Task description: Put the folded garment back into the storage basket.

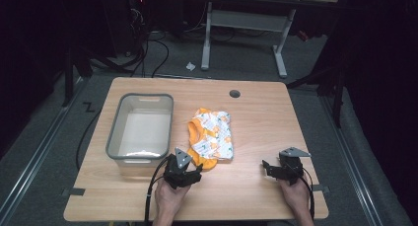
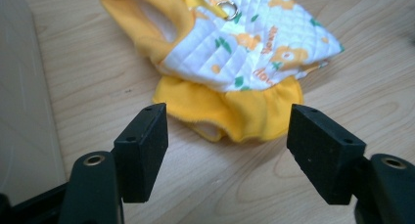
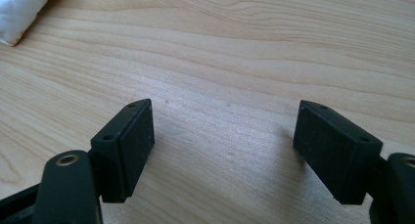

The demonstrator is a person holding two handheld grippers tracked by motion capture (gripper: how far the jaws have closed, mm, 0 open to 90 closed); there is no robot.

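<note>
Resting low near the front edge of the pale wooden table (image 1: pixel 256 117), the person's two hands each hold a tool. The left hand-held gripper (image 2: pixel 227 150) has its jaws spread wide and empty, aimed at the orange frilled hem of a small quilted white garment printed with orange flowers (image 2: pixel 244 53); that hem lies just beyond the jaws without touching them, which suggests the gripper is lined up for a grab at the nearest edge. The right hand-held gripper (image 3: pixel 222 150) is likewise wide and holds nothing, hovering over bare wood well apart from the cloth, probably waiting its turn. Farther in, the garment lies folded at the table's middle. Just beside it on the left stands a grey-rimmed translucent plastic bin (image 1: pixel 114 137), empty and within easy reach, likely where the garment is meant to go.
</note>
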